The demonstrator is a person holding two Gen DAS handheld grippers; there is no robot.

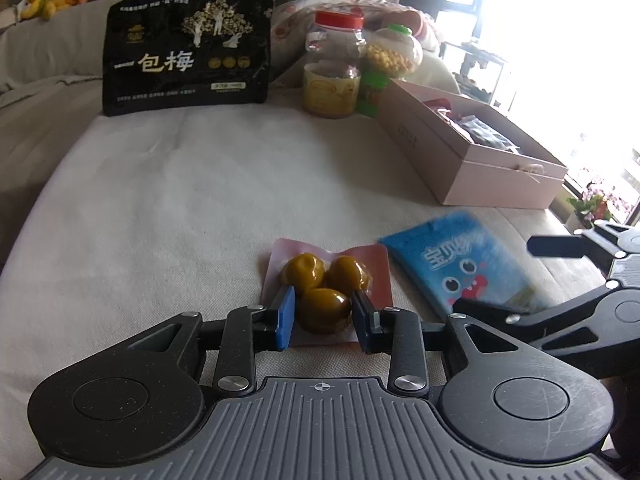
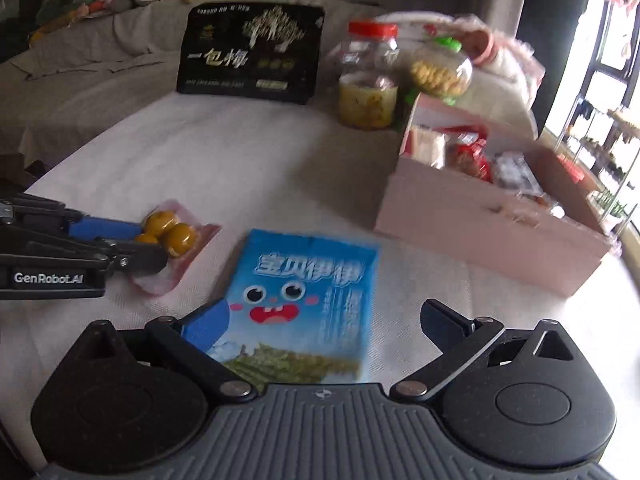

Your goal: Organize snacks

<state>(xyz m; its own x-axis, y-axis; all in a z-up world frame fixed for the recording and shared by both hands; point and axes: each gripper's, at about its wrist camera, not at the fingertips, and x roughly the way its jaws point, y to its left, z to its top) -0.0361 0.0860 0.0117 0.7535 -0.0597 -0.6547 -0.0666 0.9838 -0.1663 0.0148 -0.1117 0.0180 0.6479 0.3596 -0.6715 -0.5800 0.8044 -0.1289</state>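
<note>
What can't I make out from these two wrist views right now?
- Pink box contents: left wrist view, near wall and window glare hide them; right wrist view, blurred.
- Left gripper grip on the olive packet: contact unclear.
- Blue pouch: near end hidden behind the right gripper body.

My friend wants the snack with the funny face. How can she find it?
Start at the open pink cardboard box on the pale cloth. Just in front of it lies a flat blue packet, with the clear pouch of three yellow-green plums on its other side. Only the blue packet has cartoon eyes and a red mouth.
</note>
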